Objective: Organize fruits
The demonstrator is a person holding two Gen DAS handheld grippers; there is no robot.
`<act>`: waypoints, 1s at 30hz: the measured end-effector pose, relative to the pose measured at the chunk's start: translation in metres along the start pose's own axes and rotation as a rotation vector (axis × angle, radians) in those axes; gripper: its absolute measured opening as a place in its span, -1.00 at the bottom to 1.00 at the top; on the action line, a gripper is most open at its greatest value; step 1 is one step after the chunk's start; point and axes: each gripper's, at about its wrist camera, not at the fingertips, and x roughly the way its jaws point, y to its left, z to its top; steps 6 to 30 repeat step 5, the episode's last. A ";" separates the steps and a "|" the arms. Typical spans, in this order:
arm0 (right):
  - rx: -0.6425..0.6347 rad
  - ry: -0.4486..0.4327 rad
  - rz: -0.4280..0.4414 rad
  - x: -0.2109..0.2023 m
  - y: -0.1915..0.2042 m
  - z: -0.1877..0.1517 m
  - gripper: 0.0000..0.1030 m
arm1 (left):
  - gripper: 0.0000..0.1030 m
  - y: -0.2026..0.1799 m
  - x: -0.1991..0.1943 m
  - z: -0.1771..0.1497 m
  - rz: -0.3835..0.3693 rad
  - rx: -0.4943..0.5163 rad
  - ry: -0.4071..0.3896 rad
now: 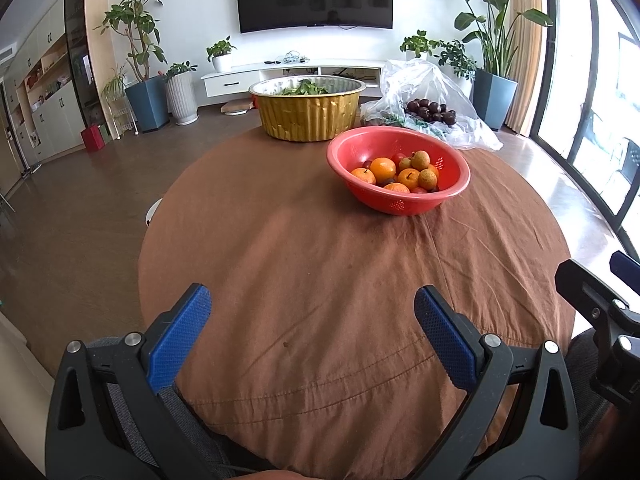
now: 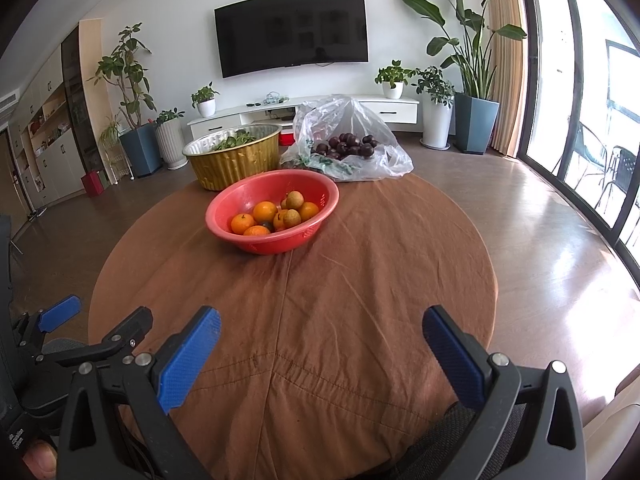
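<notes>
A red plastic colander (image 1: 398, 196) (image 2: 272, 240) stands on the round table and holds several oranges (image 1: 382, 168) (image 2: 265, 211), small tan fruits and a few dark red ones. Behind it lies a clear plastic bag (image 1: 436, 80) (image 2: 344, 120) with dark plums (image 1: 430, 110) (image 2: 346, 146) inside. A gold foil basin (image 1: 308, 114) (image 2: 234, 162) with green leaves stands at the far edge. My left gripper (image 1: 312, 308) and right gripper (image 2: 322, 326) both hover open over the near table edge, far from the fruit, with nothing between their blue pads.
The table (image 1: 320, 280) (image 2: 340, 280) wears a brown cloth. The right gripper's side (image 1: 600, 312) shows at the left view's right edge; the left gripper (image 2: 60, 314) shows at the right view's left edge. Potted plants, a TV stand and glass doors ring the room.
</notes>
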 end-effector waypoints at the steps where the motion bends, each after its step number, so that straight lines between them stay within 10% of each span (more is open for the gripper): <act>1: 0.002 0.001 0.000 0.001 -0.002 -0.002 1.00 | 0.99 0.000 -0.001 0.000 -0.002 0.001 -0.007; 30: 0.013 0.010 0.003 0.002 -0.007 -0.009 1.00 | 0.99 0.001 0.000 0.000 -0.009 -0.004 -0.001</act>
